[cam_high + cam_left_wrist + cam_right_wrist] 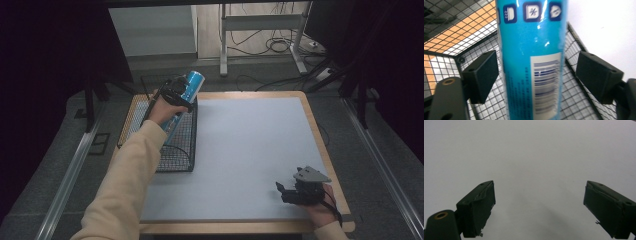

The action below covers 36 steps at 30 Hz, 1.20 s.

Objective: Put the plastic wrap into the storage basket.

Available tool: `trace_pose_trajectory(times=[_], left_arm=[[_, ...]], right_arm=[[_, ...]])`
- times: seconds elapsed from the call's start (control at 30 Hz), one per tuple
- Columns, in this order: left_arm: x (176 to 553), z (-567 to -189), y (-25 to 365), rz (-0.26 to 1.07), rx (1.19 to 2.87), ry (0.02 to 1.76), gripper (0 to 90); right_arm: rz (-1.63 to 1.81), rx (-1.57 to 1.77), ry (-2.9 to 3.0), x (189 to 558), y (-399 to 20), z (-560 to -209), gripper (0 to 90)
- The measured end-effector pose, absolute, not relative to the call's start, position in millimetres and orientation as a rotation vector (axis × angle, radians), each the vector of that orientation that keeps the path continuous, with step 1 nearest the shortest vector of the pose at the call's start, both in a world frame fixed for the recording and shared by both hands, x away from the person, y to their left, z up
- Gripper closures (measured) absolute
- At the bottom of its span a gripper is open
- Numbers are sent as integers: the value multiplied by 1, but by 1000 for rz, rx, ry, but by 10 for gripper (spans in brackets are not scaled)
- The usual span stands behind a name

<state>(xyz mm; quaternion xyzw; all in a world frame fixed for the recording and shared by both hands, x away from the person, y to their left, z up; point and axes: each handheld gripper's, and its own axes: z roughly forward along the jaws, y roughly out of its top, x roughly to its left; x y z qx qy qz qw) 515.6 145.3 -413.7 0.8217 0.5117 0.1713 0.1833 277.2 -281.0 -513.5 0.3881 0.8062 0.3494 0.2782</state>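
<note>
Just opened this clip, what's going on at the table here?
A person works at a table with a gripper in each hand. The left gripper is over the black wire basket at the table's left, with a blue can between its pads. The pads stand apart from the can, so it is released rather than gripped. The right gripper rests open over the bare white mat near the front right corner.

left gripper: arm reached forward, jaws apart | right gripper: low, near the body, jaws wide

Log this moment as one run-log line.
left gripper: open around blue can | over wire basket | right gripper: open, empty
</note>
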Motion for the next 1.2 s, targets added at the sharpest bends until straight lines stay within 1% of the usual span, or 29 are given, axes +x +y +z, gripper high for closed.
trace_pose_trajectory(times=[0.13, 0.23, 0.57, 0.83, 1.03, 1.2], left_arm=[[504, -404, 147, 498, 2262, 1413, 153], [494, -394, 148, 445, 2231, 1377, 154], [456, -373, 145, 383, 2181, 1257, 160], [420, -360, 143, 403, 2159, 1165, 184], [389, -358, 132, 375, 2170, 1094, 183], [363, -368, 118, 334, 2172, 1019, 180]], right_arm=[[939, 1044, 2160, 277, -281, -513, 106], [942, 1045, 2158, 276, -281, -513, 106], [941, 1042, 2162, 276, -279, -513, 106], [942, 1039, 2159, 275, -279, -513, 106], [945, 1035, 2151, 274, -278, -511, 106], [947, 1036, 2143, 273, -279, -510, 106]])
